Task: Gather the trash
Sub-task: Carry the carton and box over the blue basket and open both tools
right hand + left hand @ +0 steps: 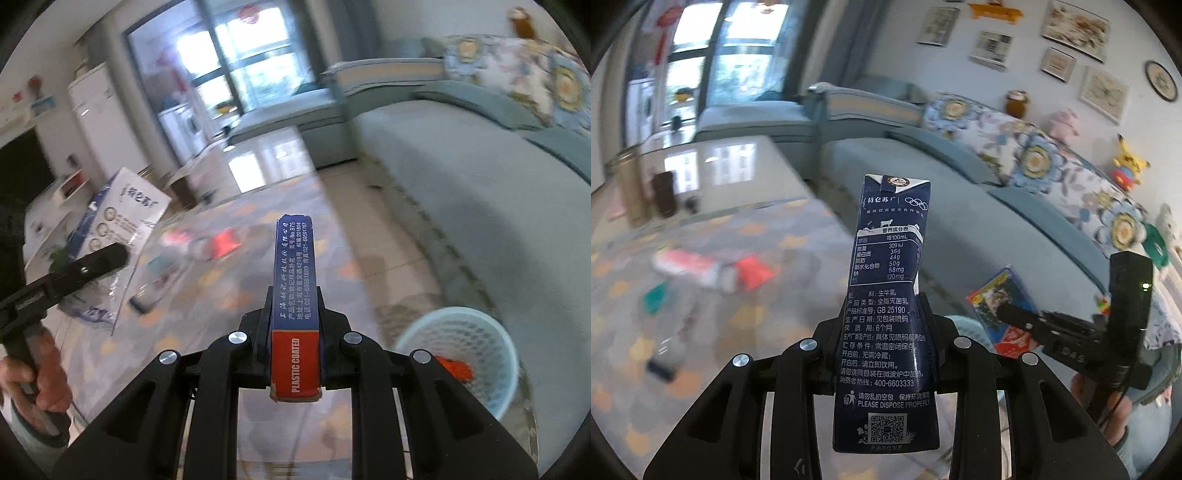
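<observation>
Left wrist view: the left gripper point(886, 332) has its fingers clamped on a dark blue milk carton point(886, 295), already crumpled at the waist and standing up out of the grip. In the right wrist view the right gripper point(295, 325) is clamped on a flat card box point(293, 295), blue and red, held edge-on. Both pieces of trash are in the air, off the glass bench point(713, 288).

The pale blue basket point(458, 354) stands on the floor beside the sofa point(461, 184), low and to the right of the card box; something orange already lies in it.

Risks, as I judge them: the carton is soft and creased, so it could fold further and slide out before reaching the basket. The basket mouth is narrow; letting go from too high or off-centre would send either piece onto the floor. The two grippers are near each other and could collide over the opening.

Count: two grippers, each holding one item; one basket. On the bench I make out at least three blurred leftovers, a red-and-white pack point(687, 266), a red scrap point(753, 273) and a green scrap point(655, 299), and one large milk case point(118, 218).
</observation>
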The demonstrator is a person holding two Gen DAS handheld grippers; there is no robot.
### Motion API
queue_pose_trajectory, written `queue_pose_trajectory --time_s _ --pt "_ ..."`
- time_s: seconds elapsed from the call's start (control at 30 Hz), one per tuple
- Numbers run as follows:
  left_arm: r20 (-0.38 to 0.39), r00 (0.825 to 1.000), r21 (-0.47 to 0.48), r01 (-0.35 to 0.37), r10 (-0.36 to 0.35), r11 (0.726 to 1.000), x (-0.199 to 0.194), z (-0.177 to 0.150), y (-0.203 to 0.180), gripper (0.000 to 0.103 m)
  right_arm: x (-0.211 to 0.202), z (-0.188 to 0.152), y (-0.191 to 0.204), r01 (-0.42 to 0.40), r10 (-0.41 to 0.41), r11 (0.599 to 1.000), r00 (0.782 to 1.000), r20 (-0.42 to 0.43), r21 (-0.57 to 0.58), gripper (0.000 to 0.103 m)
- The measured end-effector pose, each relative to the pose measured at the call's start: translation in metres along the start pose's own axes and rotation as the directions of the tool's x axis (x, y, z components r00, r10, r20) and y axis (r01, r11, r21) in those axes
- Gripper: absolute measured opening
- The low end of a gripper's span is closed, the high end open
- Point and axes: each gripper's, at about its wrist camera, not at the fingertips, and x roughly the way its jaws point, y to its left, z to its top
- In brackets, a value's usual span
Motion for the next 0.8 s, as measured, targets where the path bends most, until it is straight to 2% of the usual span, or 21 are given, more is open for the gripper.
queue_pose_trajectory --time_s 0.1,0.23,0.37,0.47,0.63,0.73,0.8 --pt "-0.026 0.998 0.014 0.065 -0.064 0.998 0.027 0.004 -0.026 0.031 -0.002 -0.003 -0.034 0.073 -0.074 0.995 0.997 0.014 0.065 0.015" --pt "-0.094 0.986 0.016 0.142 -0.140 0.990 0.079 0.004 -0.061 0.031 -0.002 -0.012 -0.076 0.144 -0.145 0.977 0.989 -0.003 0.155 0.015" --pt "-0.168 0.971 0.043 0.178 -0.169 0.983 0.123 -0.008 -0.090 0.031 0.009 -0.022 -0.113 0.210 -0.204 0.947 0.978 -0.053 0.244 0.015" --pt "-0.213 0.954 0.044 0.224 -0.210 0.974 0.154 -0.021 -0.109 0.031 0.020 -0.029 -0.134 0.268 -0.247 0.925 0.963 -0.110 0.268 0.015" --pt "-0.280 0.935 0.032 0.236 -0.218 0.971 0.189 -0.035 -0.123 0.031 0.036 -0.036 -0.158 0.328 -0.277 0.893 0.940 -0.197 0.309 0.015" --pt "-0.304 0.926 0.031 0.243 -0.222 0.970 0.202 -0.043 -0.127 0.034 0.046 -0.040 -0.166 0.335 -0.266 0.882 0.934 -0.237 0.331 0.015" --pt "-0.315 0.924 0.030 0.240 -0.218 0.970 0.203 -0.047 -0.126 0.046 0.050 -0.042 -0.166 0.362 -0.285 0.872 0.923 -0.258 0.330 0.016"
